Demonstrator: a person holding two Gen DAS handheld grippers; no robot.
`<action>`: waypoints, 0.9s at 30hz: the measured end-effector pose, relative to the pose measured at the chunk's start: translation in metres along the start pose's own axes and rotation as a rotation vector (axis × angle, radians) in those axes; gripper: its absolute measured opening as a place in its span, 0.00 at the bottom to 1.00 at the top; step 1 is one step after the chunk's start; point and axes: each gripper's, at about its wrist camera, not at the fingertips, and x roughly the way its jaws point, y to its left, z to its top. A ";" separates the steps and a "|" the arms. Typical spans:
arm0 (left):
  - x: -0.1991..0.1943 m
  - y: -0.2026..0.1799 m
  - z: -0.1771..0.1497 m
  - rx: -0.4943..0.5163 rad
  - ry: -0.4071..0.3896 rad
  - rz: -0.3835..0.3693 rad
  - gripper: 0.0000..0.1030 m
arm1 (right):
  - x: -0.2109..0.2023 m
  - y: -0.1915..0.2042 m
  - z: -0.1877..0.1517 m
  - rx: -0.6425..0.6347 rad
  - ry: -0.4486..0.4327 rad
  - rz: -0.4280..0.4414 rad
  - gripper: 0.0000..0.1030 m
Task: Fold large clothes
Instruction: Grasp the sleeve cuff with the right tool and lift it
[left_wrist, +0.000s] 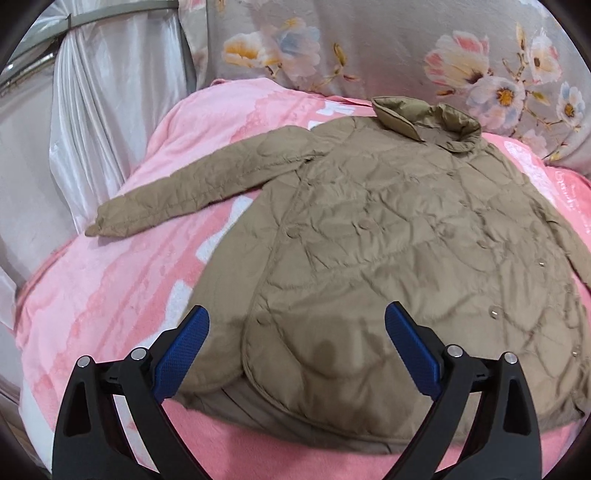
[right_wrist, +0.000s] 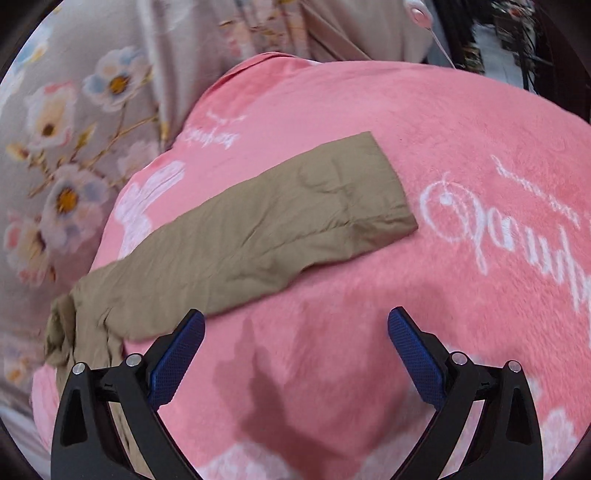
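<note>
A tan quilted jacket (left_wrist: 388, 240) lies flat, front up, on a pink blanket (left_wrist: 110, 295), collar at the far end. One sleeve (left_wrist: 192, 192) stretches out to the left. My left gripper (left_wrist: 297, 325) is open and empty, hovering over the jacket's near hem. In the right wrist view the other sleeve (right_wrist: 258, 229) lies stretched across the blanket (right_wrist: 406, 295), cuff to the right. My right gripper (right_wrist: 295, 325) is open and empty, above bare blanket just in front of that sleeve.
A grey floral fabric (left_wrist: 369, 44) rises behind the blanket, also at the left of the right wrist view (right_wrist: 55, 147). A white satin curtain (left_wrist: 103, 110) hangs at the left. Dark clutter (right_wrist: 498, 37) sits at the far right.
</note>
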 end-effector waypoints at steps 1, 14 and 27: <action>0.003 0.000 0.001 0.004 -0.001 0.007 0.91 | 0.005 0.000 0.005 -0.002 -0.018 -0.015 0.93; 0.039 0.003 0.005 0.011 0.032 0.058 0.91 | 0.019 0.060 0.027 -0.084 -0.125 0.015 0.08; 0.054 0.018 0.017 -0.038 0.022 0.085 0.92 | -0.061 0.325 -0.093 -0.664 -0.119 0.502 0.04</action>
